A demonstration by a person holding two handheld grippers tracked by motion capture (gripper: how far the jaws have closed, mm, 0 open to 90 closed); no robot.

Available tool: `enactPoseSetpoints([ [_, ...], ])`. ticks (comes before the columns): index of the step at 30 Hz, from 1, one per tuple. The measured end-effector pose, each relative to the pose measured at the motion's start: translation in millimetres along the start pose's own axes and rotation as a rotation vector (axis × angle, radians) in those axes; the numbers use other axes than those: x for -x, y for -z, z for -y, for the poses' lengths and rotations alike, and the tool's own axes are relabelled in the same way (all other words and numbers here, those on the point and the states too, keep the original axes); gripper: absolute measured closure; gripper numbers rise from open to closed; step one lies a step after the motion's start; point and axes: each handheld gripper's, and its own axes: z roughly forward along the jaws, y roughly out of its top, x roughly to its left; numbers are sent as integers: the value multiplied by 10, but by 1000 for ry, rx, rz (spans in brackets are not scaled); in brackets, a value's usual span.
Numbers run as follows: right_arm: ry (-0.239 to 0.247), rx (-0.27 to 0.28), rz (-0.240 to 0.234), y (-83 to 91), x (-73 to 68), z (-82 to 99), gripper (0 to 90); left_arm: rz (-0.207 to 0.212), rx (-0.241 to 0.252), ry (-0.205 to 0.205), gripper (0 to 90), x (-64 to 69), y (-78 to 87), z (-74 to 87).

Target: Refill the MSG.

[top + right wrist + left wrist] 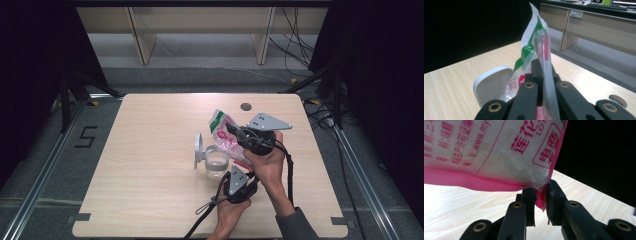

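From the high view, a person holds a gripper in each hand over the wooden table (150, 150). The right gripper (239, 134) has the pink and white bag (223, 134) lifted in the air. The left gripper (239, 171) is lower, just under the bag. A clear jar (216, 165) stands right below the bag, and its white lid (199, 149) is flipped open beside it.

In the left gripper view, the two black jaws of the left gripper (540, 202) pinch the pink bottom corner of the bag (486, 152). The bag looks full of white grains, maybe sugar, but it is hard to be sure.

In the right gripper view, the right gripper (543, 75) is closed tight on the side of the bag (534, 50). The lid (491, 86) shows behind it.

The job now looks like pouring from the bag into the jar. To do it well, keep both grips tight, hold the bag's mouth right over the jar, and tip slowly so nothing spills.
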Motion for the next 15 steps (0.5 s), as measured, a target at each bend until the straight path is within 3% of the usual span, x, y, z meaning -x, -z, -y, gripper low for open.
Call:
enactPoseSetpoints([
  [1,-21,-8,-5,-2,-5,4,900,0,0,1,780,2,1,-1],
  [4,1,-9,-5,-15,18,6,900,4,3,6,781,-2,-6,0],
  [11,-35,-15,-9,-54,4,20,900,4,2,7,781,-1,-5,-2],
  [12,-12,-10,-14,-62,19,19,900,7,2,7,781,-2,-2,-5],
  [15,-21,-1,-23,-76,13,23,900,18,5,17,781,-8,-4,-13],
])
